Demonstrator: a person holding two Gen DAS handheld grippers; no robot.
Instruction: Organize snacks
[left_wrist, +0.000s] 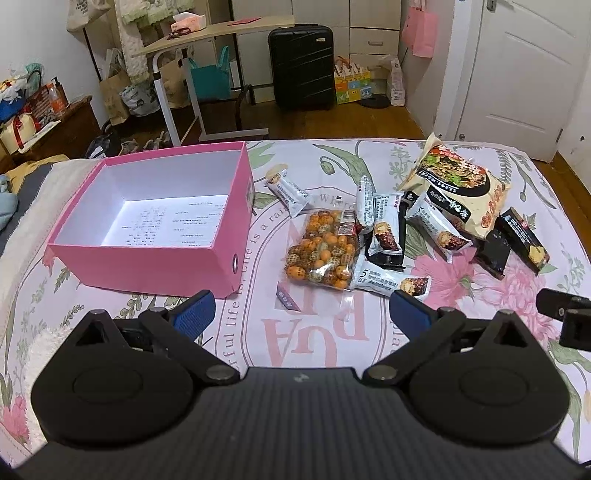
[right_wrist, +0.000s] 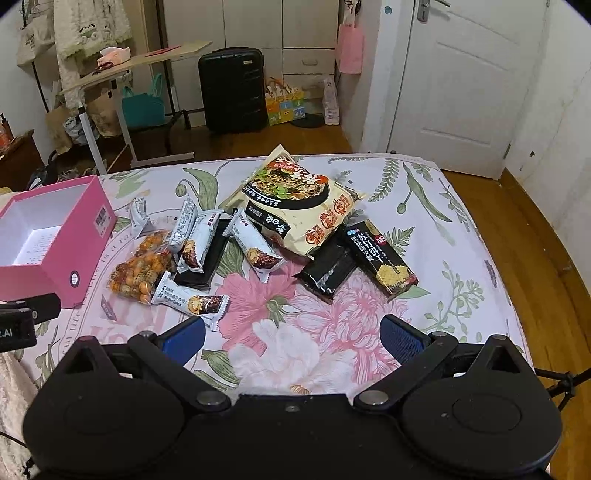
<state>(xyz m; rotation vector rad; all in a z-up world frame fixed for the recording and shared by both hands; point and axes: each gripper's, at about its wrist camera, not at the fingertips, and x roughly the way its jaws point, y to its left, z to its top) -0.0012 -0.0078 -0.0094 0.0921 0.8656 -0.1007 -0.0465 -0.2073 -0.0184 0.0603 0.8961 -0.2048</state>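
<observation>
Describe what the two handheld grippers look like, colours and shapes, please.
Both look alike. The left gripper has a matte black ribbed body, two rounded black housings with silver pivot screws, angled black link arms and blue textured finger pads. The right gripper has the same black build with blue pads. No hands, sleeves or cables on the grippers show.

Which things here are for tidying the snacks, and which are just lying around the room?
For the job:
- pink box
- bag of coated nuts
- big noodle packet
- small white snack bars
- black cracker box

Just lying about:
- black suitcase
- folding table
- pink bag on the door
</observation>
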